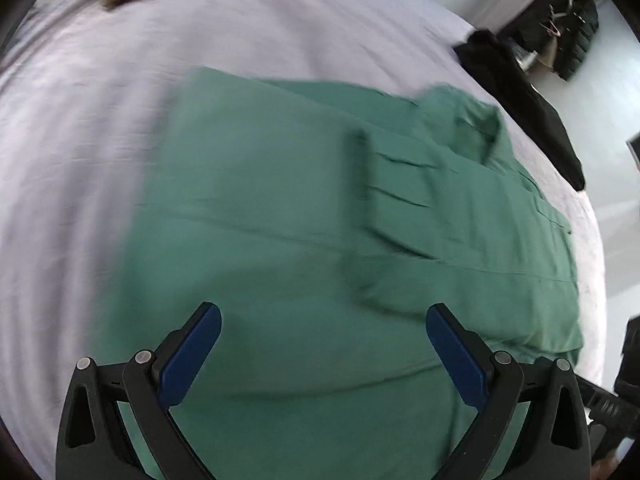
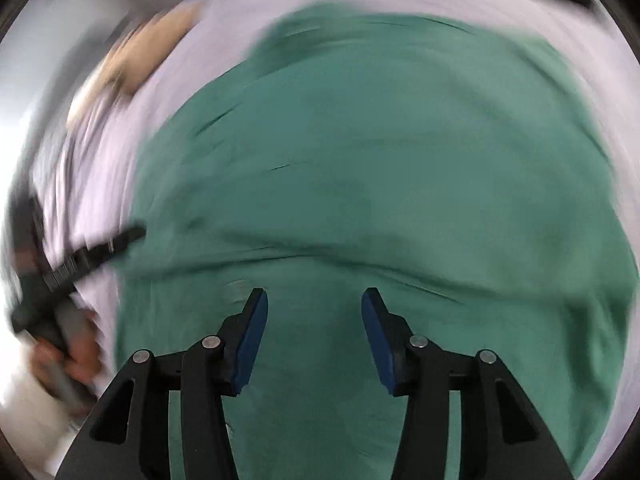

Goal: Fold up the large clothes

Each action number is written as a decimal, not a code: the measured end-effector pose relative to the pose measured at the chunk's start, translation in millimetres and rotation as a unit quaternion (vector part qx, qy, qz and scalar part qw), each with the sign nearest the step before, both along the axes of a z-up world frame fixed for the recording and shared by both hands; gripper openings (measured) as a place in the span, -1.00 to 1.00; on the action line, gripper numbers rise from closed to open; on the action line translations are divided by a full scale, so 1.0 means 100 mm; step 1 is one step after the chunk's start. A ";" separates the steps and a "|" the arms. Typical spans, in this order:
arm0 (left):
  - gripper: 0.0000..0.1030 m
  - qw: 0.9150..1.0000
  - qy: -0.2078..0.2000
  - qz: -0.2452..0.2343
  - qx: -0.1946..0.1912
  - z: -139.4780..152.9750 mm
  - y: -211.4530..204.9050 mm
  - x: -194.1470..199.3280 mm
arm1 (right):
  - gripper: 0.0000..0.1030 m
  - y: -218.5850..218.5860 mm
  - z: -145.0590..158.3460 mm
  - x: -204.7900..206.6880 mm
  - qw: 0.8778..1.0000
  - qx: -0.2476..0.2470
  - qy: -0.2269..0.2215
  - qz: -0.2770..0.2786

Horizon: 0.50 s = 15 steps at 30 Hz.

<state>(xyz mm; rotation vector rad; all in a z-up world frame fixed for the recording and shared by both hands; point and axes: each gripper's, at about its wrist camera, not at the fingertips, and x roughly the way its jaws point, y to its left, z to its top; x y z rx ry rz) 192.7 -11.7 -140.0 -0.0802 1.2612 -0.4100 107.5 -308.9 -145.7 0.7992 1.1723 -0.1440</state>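
Both grippers, our left gripper (image 1: 323, 322) and right gripper (image 2: 314, 307), gaped apart at the bottom of their frames, gripping nothing. Beneath them we saw the green garment (image 1: 280, 208) spread across the pale bedsheet (image 1: 80, 128), filling mid-frame.

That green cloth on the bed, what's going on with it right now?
A person is folding a large green garment spread on a bed sheet, with a gripper in each hand. The left gripper and right gripper both hover over the cloth, jaws open, holding nothing. One part is already folded over.
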 end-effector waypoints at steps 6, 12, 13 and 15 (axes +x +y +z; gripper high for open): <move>1.00 0.999 -0.019 -0.015 0.042 -0.13 -0.44 0.07 | -0.15 -1.02 -0.18 -0.66 0.970 0.089 -0.029 -0.222; 1.00 0.997 -0.025 -0.022 0.072 -0.15 -0.56 0.06 | -0.96 -1.23 -0.03 -0.96 0.962 0.051 -0.052 -0.262; 1.00 0.996 -0.029 -0.024 0.081 -0.16 -0.60 0.07 | -0.96 -1.18 -0.10 -0.98 0.963 0.051 -0.035 -0.262; 1.00 0.995 -0.035 -0.026 0.095 -0.20 -0.70 0.08 | -0.96 -1.16 -0.33 -1.10 0.959 0.078 -0.014 -0.273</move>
